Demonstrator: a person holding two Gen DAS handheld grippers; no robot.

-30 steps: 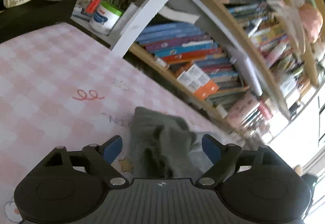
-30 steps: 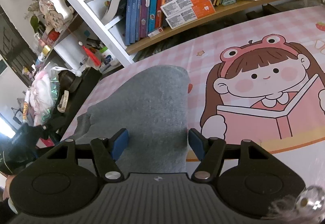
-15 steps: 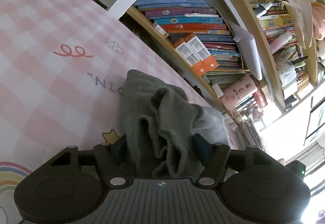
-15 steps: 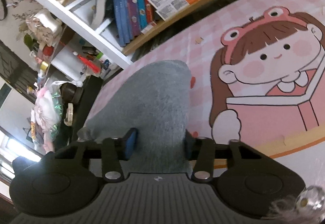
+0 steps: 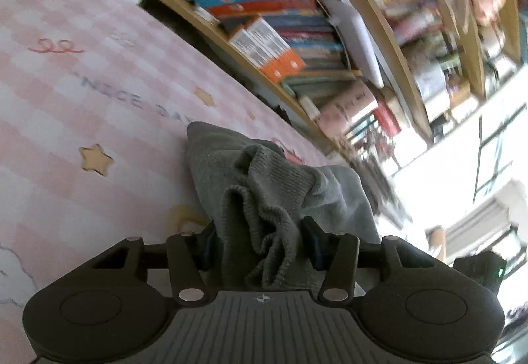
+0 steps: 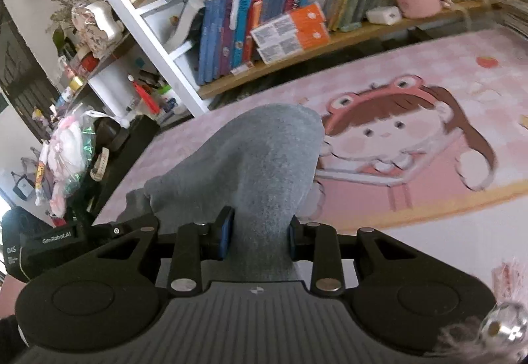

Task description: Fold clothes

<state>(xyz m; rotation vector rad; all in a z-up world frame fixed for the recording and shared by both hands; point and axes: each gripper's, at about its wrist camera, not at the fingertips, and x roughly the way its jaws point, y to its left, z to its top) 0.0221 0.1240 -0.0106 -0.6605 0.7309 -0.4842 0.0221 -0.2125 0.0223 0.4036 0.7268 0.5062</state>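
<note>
Since a second ago both our grippers have slid in over the grey knitted garment (image 6: 264,163), which then lay ahead of wide jaws and now sits between them. Our left gripper (image 5: 259,247) is closing on a bunched, ribbed hem, folds pressed against both blue pads. Our right gripper (image 6: 259,237) is closing too, narrow, pinching a smooth stretch of the same knit, which rises from the pads in a taut hump. We work over a pink checked play mat (image 6: 429,199) printed with a cartoon girl in a frog hat, stars and lettering. Behind it stands a wooden bookshelf (image 6: 330,44) packed with books.
</note>
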